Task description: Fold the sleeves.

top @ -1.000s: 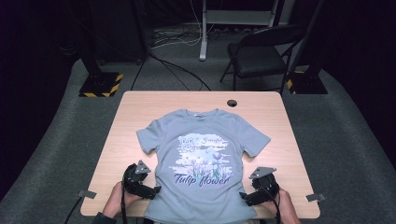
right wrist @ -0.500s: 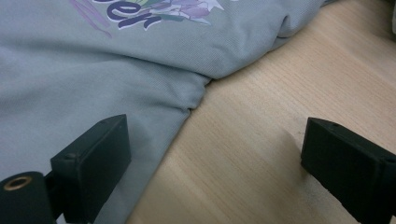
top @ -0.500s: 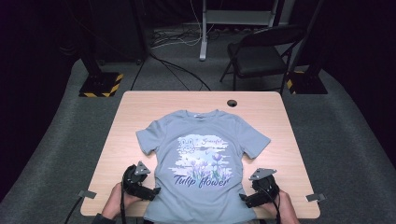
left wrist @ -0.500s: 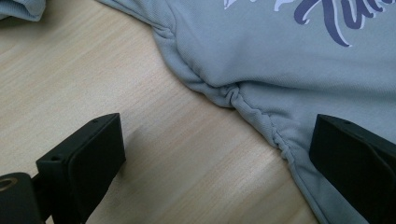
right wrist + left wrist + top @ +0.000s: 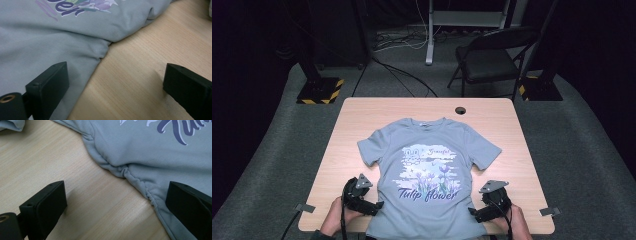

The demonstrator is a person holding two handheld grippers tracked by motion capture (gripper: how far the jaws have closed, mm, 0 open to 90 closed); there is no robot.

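High view: grey T-shirt (image 5: 429, 165) lies flat mid-table, hem hanging over the near edge. Left gripper (image 5: 373, 206) and right gripper (image 5: 474, 213), jaws spread wide, flank the hem's side seams, each straddling its own edge.

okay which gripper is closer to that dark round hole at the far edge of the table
Right, narrowly. The hole sits right of the table's middle at the far edge. The right gripper is at the near edge by the t-shirt's right side; the left gripper is at the shirt's left side, farther across.
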